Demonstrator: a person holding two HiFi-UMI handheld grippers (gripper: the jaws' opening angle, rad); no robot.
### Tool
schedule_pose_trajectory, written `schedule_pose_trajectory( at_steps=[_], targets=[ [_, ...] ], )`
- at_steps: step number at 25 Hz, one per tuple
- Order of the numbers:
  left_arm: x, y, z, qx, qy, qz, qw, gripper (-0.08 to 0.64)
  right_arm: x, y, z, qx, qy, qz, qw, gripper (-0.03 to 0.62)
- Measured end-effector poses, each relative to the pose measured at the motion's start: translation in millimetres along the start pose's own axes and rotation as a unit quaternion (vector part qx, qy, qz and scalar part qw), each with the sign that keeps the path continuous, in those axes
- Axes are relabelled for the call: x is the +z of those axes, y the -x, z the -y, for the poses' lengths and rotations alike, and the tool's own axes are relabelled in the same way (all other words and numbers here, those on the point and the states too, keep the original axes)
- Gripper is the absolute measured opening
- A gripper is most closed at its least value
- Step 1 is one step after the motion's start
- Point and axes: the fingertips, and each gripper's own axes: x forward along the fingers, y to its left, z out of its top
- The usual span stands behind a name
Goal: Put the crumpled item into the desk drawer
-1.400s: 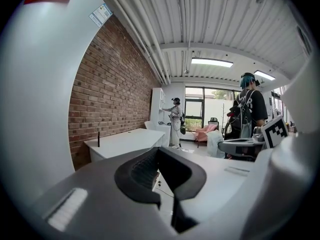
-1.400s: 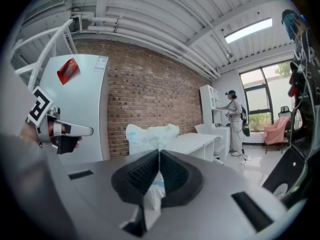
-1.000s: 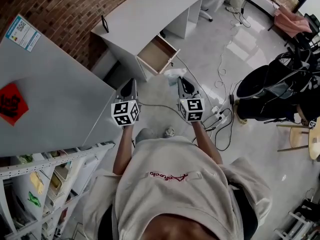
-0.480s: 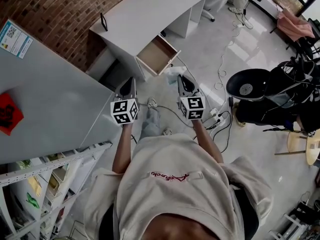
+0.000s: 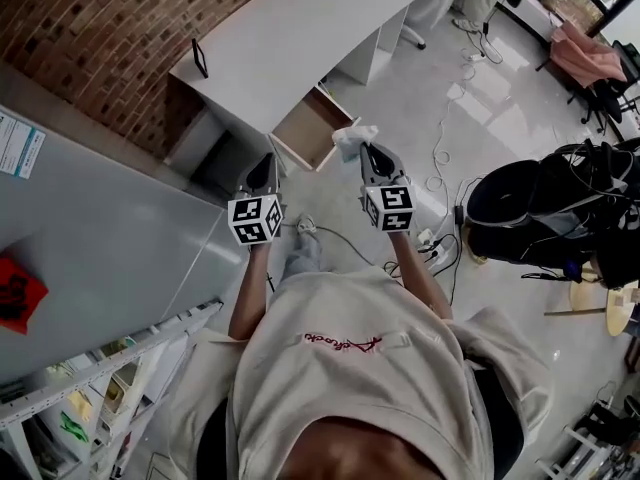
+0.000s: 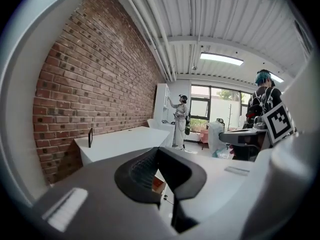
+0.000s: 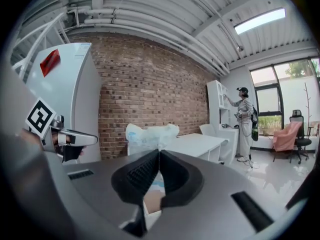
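Note:
The crumpled item is a pale, whitish wad that sticks out past my right gripper, which is shut on it; in the right gripper view the wad rises above the closed jaws. The white desk stands ahead by the brick wall, and its drawer is pulled open with a brown inside. The wad hangs just right of the drawer's front corner. My left gripper is shut and empty, held left of the drawer, its closed tip pointing toward the desk.
A large grey cabinet stands at the left with shelving below it. Cables and a power strip lie on the glossy floor. A black bag and chair stand at the right. Another person stands at far white shelves.
The person has stepped closer to the desk. Both grippers have advanced, and the wad in the right gripper is now beside the open drawer's front corner.

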Motion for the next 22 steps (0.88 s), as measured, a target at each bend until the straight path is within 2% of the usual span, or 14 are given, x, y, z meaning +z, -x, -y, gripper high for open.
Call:
schedule_pose_trajectory(
  at_steps=[12, 22],
  targets=[
    [48, -110, -67, -0.032, 0.007, 0.006, 0.9994, 0.008, 41, -131, 27, -0.030, -0.007, 0.003, 1.000, 0.014],
    [68, -177, -120, -0.053, 0.004, 0.001, 0.9986, 0.008, 41, -212, 38, -0.048, -0.011, -0.010, 0.999, 0.014]
  ],
)
